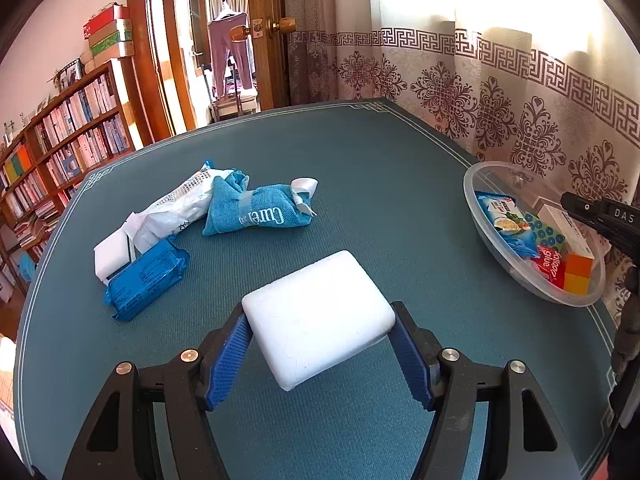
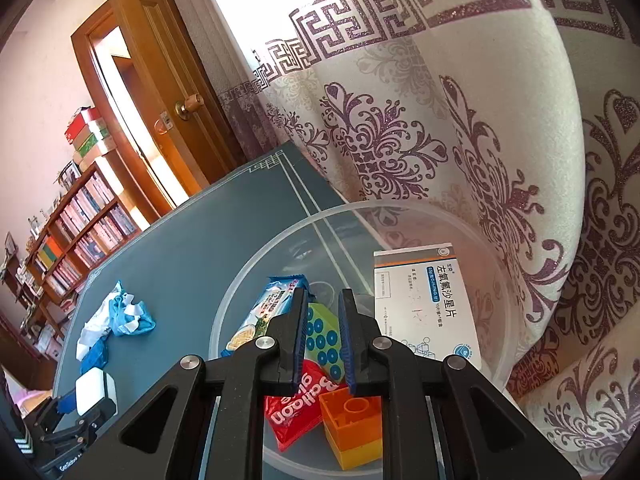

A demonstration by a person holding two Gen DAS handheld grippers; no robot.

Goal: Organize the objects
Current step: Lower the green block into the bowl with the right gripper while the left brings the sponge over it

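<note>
Left wrist view. Left gripper (image 1: pixel 320 344): blue pads pinching a white soap-like block (image 1: pixel 318 316) by its two sides, held above the teal tabletop (image 1: pixel 360 184). Open tabletop lies ahead of the block as far as the far edge and the curtain (image 1: pixel 500 92). Toward the tabletop's left edge, a cluster: blue wrapped packet (image 1: pixel 146 284), small white block (image 1: pixel 111 258) touching it, white plastic pouch (image 1: pixel 176 208), blue "Curel" cloth bag (image 1: pixel 256 212). At the right edge, a clear plastic bowl (image 1: pixel 480 184) close against the curtain, holding a blue snack packet (image 1: pixel 506 220), a spotted green piece (image 1: pixel 546 234), a red "Balloon glue" sachet (image 1: pixel 552 268), an orange-and-yellow block (image 1: pixel 578 274) and a white box (image 1: pixel 562 220). Clear tabletop separates cluster and bowl.

Right wrist view. Right gripper (image 2: pixel 324 338): fingers pressed close together, nothing between them, poised over the bowl (image 2: pixel 240 280). Shown only here: the white box as a medicine carton (image 2: pixel 424 304) leaning on the bowl's far wall; the orange block's (image 2: pixel 352 412) hollow top. The left gripper (image 2: pixel 86 404) and its block (image 2: pixel 94 390) appear near the lower left.
</note>
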